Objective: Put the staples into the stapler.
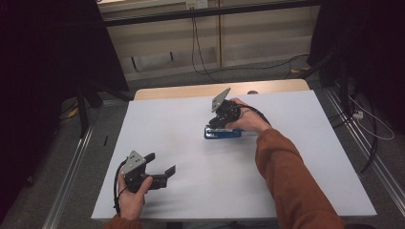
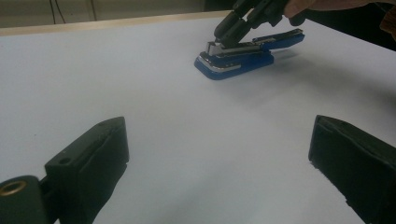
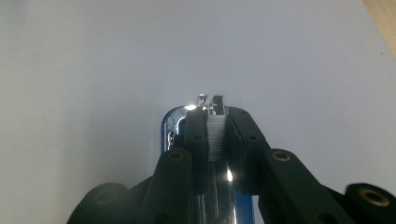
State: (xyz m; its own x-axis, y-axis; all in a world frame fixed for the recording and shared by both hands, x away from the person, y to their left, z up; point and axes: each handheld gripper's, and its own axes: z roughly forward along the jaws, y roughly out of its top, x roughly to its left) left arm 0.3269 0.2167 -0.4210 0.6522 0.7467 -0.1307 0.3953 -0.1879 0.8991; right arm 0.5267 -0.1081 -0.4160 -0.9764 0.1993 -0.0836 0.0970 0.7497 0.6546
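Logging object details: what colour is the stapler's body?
Blue, with a shiny metal strip; the stapler shows best in the left gripper view.

Blue stapler (image 2: pixel 243 56) seen on white bench (image 2: pixel 140 93), pinched at front by right hand-held gripper (image 2: pixel 229 35); left hand-held gripper (image 2: pixel 219 163) held wide apart, nothing between.

A white desk (image 1: pixel 296 157) has a strip of pale wood (image 1: pixel 191 90) along its far edge. Grey carpeted floor (image 1: pixel 57 162) surrounds it. Metal rails (image 1: pixel 71 167) run along the floor on both sides of the desk. Behind stands a beige wall panel (image 1: pixel 162 38), with black cables (image 1: pixel 196 43) hanging down it and trailing across the floor. Dark curtains (image 1: pixel 43 57) close off the left and right edges.
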